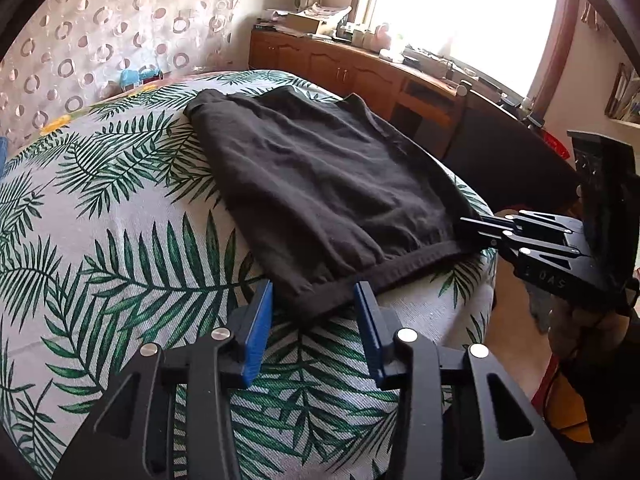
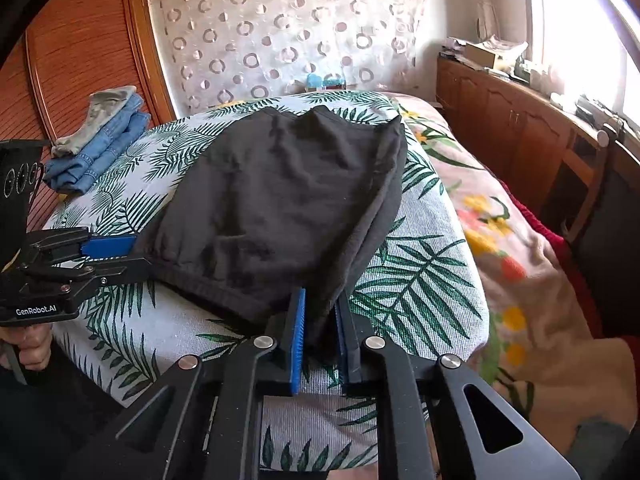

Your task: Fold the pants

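Black pants (image 1: 320,184) lie folded on a palm-leaf sheet (image 1: 120,240), waistband toward me. My left gripper (image 1: 314,300) is open, its blue pads (image 1: 258,328) either side of the waistband's near-left corner. In the right wrist view the pants (image 2: 280,200) fill the middle. My right gripper (image 2: 320,328) is shut on the waistband's right corner, black cloth pinched between its blue pads (image 2: 298,340). The right gripper also shows in the left wrist view (image 1: 480,226) at the pants' right corner. The left gripper shows in the right wrist view (image 2: 132,254) at the left corner.
Folded blue jeans (image 2: 100,144) are stacked at the bed's far left by a wooden wardrobe (image 2: 80,52). A floral blanket (image 2: 500,216) covers the bed's right side. A wooden sideboard (image 1: 340,68) with clutter stands under the window. A dark chair (image 1: 500,152) is on the right.
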Action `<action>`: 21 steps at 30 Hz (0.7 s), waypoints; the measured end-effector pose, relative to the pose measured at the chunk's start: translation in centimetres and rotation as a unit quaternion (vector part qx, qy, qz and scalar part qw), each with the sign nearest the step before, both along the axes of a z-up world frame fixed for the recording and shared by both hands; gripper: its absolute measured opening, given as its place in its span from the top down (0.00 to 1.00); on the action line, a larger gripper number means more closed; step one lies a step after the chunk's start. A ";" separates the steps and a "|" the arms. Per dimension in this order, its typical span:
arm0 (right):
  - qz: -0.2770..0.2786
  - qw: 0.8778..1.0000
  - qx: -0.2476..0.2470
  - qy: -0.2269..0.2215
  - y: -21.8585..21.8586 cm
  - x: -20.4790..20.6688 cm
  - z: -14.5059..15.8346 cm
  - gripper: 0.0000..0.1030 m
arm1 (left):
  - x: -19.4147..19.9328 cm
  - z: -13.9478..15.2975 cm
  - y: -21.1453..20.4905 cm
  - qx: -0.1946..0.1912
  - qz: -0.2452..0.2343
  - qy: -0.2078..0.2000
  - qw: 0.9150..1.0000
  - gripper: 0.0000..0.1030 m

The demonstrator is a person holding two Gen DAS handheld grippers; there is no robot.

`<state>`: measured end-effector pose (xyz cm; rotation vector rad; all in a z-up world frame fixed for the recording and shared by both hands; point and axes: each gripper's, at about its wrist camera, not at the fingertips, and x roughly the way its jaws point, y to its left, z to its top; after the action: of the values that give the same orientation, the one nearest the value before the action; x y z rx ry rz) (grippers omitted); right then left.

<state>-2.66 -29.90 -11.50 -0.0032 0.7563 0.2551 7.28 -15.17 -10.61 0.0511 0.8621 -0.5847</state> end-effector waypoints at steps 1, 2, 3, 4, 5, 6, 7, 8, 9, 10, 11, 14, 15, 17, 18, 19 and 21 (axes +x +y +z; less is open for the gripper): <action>0.000 1.000 0.002 0.000 -0.2 0.0 -0.1 0.89 | -0.1 0.0 0.0 -0.001 0.000 0.001 1.000 0.59; 0.000 1.000 0.007 0.002 -0.4 0.0 -0.2 0.89 | -0.1 0.0 0.0 0.000 0.000 0.000 1.000 0.59; -0.001 1.000 0.013 0.003 -0.5 -0.1 -0.2 0.88 | -0.1 0.0 -0.1 0.002 0.000 -0.001 1.000 0.59; -0.002 1.000 0.017 0.005 -0.4 0.0 -0.2 0.88 | -0.1 0.0 -0.1 0.004 0.000 -0.002 1.000 0.59; -0.002 1.000 0.021 0.005 -0.5 0.0 -0.2 0.88 | -0.1 0.0 -0.2 0.002 -0.004 -0.001 1.000 0.60; -0.002 1.000 0.023 0.006 -0.5 0.1 -0.3 0.88 | 0.0 0.0 -0.2 -0.002 -0.007 0.000 1.000 0.62; -0.002 1.000 0.023 0.006 -0.5 0.1 -0.3 0.88 | 0.1 -0.1 -0.2 -0.005 -0.009 0.001 1.000 0.65; -0.003 1.000 0.022 0.006 -0.3 0.1 -0.2 0.88 | 0.1 0.0 -0.2 -0.006 -0.010 0.003 1.000 0.67; -0.003 1.000 0.023 0.007 -0.4 0.2 -0.2 0.88 | 0.2 0.0 -0.1 -0.009 -0.010 0.004 1.000 0.70; -0.002 1.000 0.024 0.008 -0.4 0.2 -0.2 0.88 | 0.3 0.0 0.1 -0.013 -0.010 0.006 1.000 0.73; -0.002 1.000 0.028 0.009 -0.4 0.3 -0.3 0.88 | 0.3 0.0 0.2 -0.016 -0.011 0.007 1.000 0.74; -0.003 0.999 0.036 0.013 -0.4 0.5 -0.3 0.88 | 0.1 0.3 0.2 -0.017 -0.012 -0.003 1.000 0.86; -0.003 0.999 0.035 0.013 -0.4 0.5 -0.3 0.88 | 0.0 0.5 0.2 -0.018 -0.013 -0.007 1.000 0.87; -0.002 1.000 0.028 0.011 0.0 0.5 -0.2 0.89 | -0.2 1.0 0.0 -0.013 -0.015 -0.019 1.000 0.89; 0.000 1.000 0.028 0.010 0.2 0.4 -0.1 0.90 | -0.3 1.2 0.0 -0.011 -0.014 -0.025 1.000 0.89; 0.003 1.000 0.030 0.007 0.3 0.4 0.0 0.91 | -0.5 1.7 0.1 -0.011 -0.014 -0.033 0.999 0.90; 0.006 0.999 0.035 -0.006 0.4 0.1 0.8 0.92 | -0.8 2.7 0.3 -0.018 -0.014 -0.044 0.999 0.90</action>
<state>-2.52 -29.51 -10.74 0.0569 0.7348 0.2926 6.47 -14.86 -7.90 0.0555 0.7665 -0.6194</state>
